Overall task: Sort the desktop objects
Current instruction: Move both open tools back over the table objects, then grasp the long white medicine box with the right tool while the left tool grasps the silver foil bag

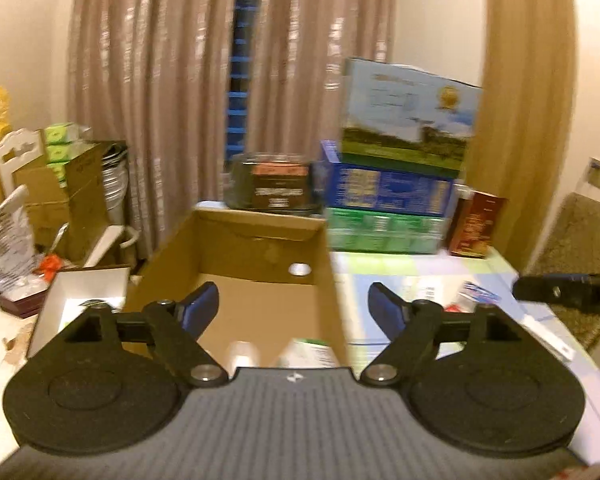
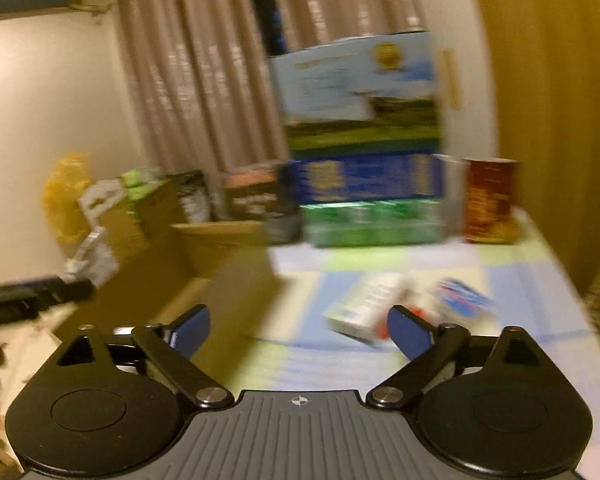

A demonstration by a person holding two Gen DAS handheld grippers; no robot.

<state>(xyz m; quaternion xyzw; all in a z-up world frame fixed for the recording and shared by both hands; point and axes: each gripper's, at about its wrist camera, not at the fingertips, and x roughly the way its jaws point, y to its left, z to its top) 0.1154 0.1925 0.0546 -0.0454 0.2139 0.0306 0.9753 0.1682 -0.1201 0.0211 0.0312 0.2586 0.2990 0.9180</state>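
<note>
Left wrist view: left gripper (image 1: 293, 312) hangs over an open cardboard box (image 1: 236, 240), jaws spread wide, nothing between the blue pads (image 1: 202, 308). Box floor mostly bare; two items at its near end, a white bottle-like thing (image 1: 242, 354) and a green-and-white package (image 1: 310, 354), both partly hidden by the gripper body and blurred. Box sits at the left end of a table with a pastel check cloth (image 1: 384, 280). Right of the box, small packets (image 1: 474, 294) lie on the cloth, too blurred to identify. Right gripper (image 1: 568, 292) pokes in at the right edge; can't tell its opening from here. Back of table: stacked blue and green cartons (image 1: 384, 208) and a dark red box (image 1: 474, 226). Right wrist view: heavy motion blur. Right gripper (image 2: 298, 330) above the cloth (image 2: 380, 264), jaws wide apart, empty. A white carton (image 2: 364, 308) lies on the cloth just ahead between the fingers, with a blue-striped packet (image 2: 462, 298) beside it. Cardboard box (image 2: 204, 264) to the left; left gripper (image 2: 32, 296) at the far left edge.
</note>
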